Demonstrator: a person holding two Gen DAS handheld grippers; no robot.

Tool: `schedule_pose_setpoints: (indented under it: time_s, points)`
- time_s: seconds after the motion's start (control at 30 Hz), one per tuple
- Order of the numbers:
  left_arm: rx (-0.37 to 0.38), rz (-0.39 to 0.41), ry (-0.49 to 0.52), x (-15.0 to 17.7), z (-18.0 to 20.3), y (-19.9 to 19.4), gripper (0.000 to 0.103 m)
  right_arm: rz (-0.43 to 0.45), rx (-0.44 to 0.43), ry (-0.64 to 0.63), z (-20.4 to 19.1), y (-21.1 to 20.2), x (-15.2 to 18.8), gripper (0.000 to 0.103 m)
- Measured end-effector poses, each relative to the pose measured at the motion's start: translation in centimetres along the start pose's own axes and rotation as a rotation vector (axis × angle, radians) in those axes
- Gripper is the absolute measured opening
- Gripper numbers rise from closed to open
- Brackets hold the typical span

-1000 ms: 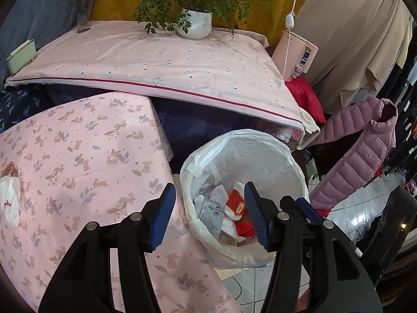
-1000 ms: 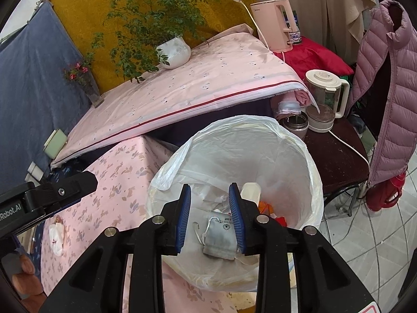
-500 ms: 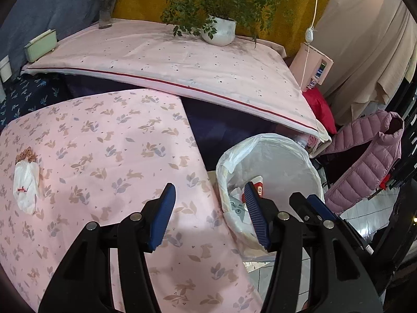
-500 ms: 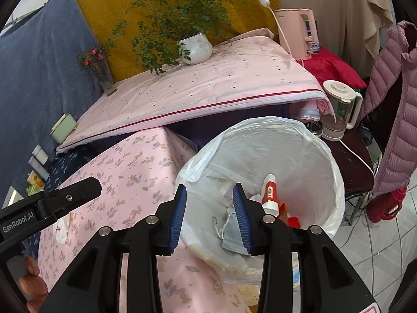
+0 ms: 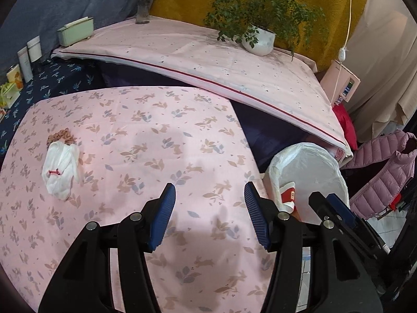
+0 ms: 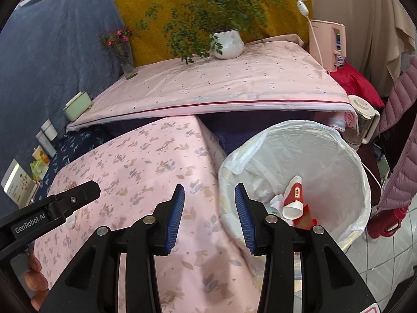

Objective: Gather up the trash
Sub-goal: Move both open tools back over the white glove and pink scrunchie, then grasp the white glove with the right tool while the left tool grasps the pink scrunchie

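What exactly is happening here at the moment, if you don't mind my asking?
A person is clearing trash with two handheld grippers. Both the left gripper and the right gripper are open and empty above the pink leaf-print tablecloth. A crumpled white tissue with a red tie lies on it, not yet picked up. The white-lined trash bin beside the table holds a red-and-white paper cup.

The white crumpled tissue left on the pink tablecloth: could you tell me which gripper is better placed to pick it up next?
Left, probably. The left gripper is open over the tablecloth with the tissue ahead-left; the right gripper sits near the bin.
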State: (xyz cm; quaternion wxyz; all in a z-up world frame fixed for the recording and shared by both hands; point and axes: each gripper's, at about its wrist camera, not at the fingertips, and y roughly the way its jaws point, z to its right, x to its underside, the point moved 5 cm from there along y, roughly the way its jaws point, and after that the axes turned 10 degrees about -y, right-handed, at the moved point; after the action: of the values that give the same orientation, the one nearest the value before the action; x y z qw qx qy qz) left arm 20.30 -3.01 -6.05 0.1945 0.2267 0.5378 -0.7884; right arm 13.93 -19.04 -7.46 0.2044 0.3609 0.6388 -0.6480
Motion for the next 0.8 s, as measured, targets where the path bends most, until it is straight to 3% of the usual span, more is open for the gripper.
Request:
schedule_pose_setpoints:
  time_s: [0.13, 0.33, 0.57, 0.8]
  points:
    - [-0.071, 0.027, -0.019, -0.1, -3.0, -0.4, 0.053, -0.007, -0.001, -0.049, -2.4, 0.2, -0.1, 0.046]
    - [-0.172, 0.056, -0.078, -0.4, -8.3, -0.8, 0.068, -0.024, -0.027, -0.114, -6.3, 1.0, 0.0, 0.048]
    - [-0.264, 0.078, -0.162, -0.9, -14.9, -1.2, 0.077, -0.05, -0.071, -0.18, -11.4, 2.2, 0.3, 0.052]
    - [-0.327, 0.088, -0.253, -1.7, -21.8, -1.9, 0.079, -0.084, -0.131, -0.263, -17.5, 4.1, 0.7, 0.057]
